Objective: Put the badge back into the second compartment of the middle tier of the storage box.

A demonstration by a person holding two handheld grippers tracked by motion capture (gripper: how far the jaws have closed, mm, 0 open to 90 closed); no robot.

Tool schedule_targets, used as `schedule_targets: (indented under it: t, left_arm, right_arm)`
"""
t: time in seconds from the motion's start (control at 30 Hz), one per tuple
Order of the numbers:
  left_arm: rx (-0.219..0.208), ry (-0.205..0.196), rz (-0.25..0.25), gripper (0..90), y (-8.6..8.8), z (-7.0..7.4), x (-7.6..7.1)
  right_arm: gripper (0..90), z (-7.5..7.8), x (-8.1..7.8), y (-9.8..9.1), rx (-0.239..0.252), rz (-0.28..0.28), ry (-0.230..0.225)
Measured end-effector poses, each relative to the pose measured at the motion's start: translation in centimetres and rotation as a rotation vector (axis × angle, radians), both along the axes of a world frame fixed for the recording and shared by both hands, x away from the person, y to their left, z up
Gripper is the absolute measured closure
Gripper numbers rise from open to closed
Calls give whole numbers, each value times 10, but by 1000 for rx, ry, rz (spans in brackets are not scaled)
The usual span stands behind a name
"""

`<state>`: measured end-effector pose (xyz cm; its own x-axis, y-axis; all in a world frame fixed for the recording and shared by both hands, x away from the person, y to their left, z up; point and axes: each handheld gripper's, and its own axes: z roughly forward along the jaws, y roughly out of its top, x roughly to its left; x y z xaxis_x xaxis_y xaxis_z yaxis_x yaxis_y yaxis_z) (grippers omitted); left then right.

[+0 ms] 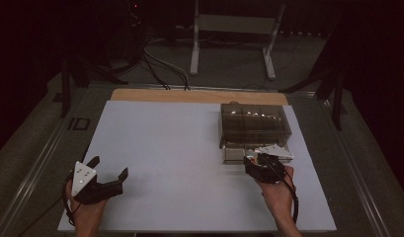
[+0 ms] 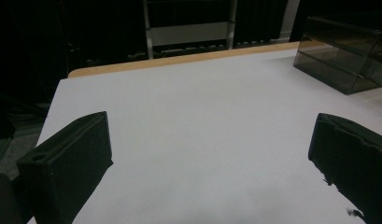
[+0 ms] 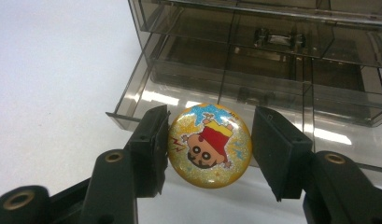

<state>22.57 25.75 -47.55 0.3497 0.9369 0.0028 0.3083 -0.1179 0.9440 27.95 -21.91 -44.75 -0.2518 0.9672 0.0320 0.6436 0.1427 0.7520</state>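
The right tool point(image 3: 209, 151) holds a round cartoon badge point(image 3: 210, 145) between its jaws; the left pad touches, the right seems a hair off. Just beyond lies the smoky organizer's open drawer point(image 3: 179, 100). The left tool point(image 1: 108, 174), open and empty, rests well apart on the desk point(image 1: 180, 148).

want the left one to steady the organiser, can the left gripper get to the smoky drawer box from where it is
Probably yes. The left gripper hovers open near the table's near left edge, and only bare white tabletop lies between it and the drawer box. The right gripper, holding a round badge, crowds the open drawer side.
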Motion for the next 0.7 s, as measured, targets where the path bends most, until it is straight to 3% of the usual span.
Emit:
schedule_targets:
  t: [0.7]
  left_arm:
    - [0, -1, 0, 10, 0, 0, 0]
  right_arm:
    - [475, 8, 8, -2, -5, -8, -13]
